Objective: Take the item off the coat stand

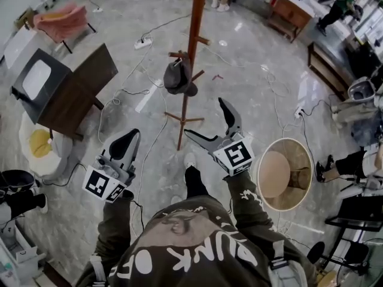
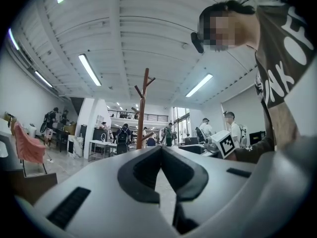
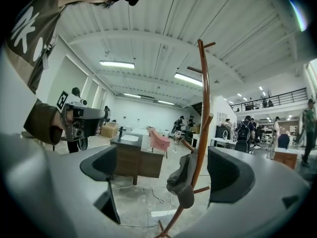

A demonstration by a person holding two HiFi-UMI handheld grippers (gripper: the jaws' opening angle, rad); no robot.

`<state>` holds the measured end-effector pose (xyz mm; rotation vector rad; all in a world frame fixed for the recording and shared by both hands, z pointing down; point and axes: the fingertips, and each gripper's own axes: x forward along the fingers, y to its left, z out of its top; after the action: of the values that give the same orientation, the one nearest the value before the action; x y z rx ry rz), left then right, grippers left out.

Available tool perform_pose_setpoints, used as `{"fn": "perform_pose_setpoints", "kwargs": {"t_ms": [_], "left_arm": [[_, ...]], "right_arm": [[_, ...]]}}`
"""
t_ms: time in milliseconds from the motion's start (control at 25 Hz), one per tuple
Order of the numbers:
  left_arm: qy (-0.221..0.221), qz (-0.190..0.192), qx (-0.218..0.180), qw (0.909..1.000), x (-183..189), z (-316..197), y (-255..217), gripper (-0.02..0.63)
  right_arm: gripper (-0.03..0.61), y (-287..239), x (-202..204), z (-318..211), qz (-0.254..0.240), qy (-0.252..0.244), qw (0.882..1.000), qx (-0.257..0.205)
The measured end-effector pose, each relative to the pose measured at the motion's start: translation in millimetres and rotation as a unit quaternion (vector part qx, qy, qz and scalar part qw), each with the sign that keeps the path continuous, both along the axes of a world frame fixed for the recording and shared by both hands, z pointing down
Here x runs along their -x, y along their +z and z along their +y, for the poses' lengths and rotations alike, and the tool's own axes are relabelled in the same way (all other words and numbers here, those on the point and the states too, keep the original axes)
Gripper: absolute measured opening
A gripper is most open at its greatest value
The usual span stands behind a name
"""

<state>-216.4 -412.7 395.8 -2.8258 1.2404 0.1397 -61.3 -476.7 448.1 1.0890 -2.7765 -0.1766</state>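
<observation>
Two hand-held grippers are up, but only one is set for the grab. The right hand-held gripper (image 1: 203, 116), just right of centre in the head view, has its jaws spread wide with nothing between them, and it aims up-frame at the coat stand (image 1: 195, 17). The left hand-held gripper (image 1: 133, 135), in the lower left, has its jaws pressed together on nothing.

The item is a dark cap (image 1: 178, 76). It hangs from a short peg (image 1: 178, 54) on the left side of the pole, a little above the middle of the head view. In the right gripper view it sits low in the centre, framed by the two jaws but well apart from them. It is draped close against the pole with its brim drooping.

The step in hand looks like the approach. To do it well, the right jaws should probably close on the cap's loose crown, on the side turned away from the pole, so that they pinch cloth and not wood. The cloth looks soft and will fold, so a deep bite seems safer than a tip pinch. Because the peg slopes upward, the cap likely needs lifting up and outward along it. Pulling it straight down could snag it and rock the slender stand. The left one could steady the pole if it sways.
</observation>
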Motion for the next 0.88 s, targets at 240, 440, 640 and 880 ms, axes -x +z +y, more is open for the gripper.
{"fn": "perform_pose_setpoints", "kwargs": {"t_ms": [240,440,640,880], "left_arm": [[-0.017,-0.002,0.012,0.9998,-3.1,-71.7,5.9,0.005],[-0.022,-0.004,0.024,0.9995,-9.1,-115.3,6.6,0.005],[-0.032,-0.009,0.039,0.9987,-7.4,-144.3,14.3,0.005],[-0.042,-0.011,0.049,0.9979,-2.4,-163.6,21.9,0.005]], "right_arm": [[0.554,34.8,6.8,-91.0,0.009,-0.015,0.999,0.033],[0.541,60.7,14.1,-156.8,0.014,-0.022,0.998,0.063],[0.538,93.5,26.3,-202.6,0.017,-0.028,0.995,0.097],[0.474,118.9,38.1,-228.2,0.017,-0.032,0.992,0.121]]}}
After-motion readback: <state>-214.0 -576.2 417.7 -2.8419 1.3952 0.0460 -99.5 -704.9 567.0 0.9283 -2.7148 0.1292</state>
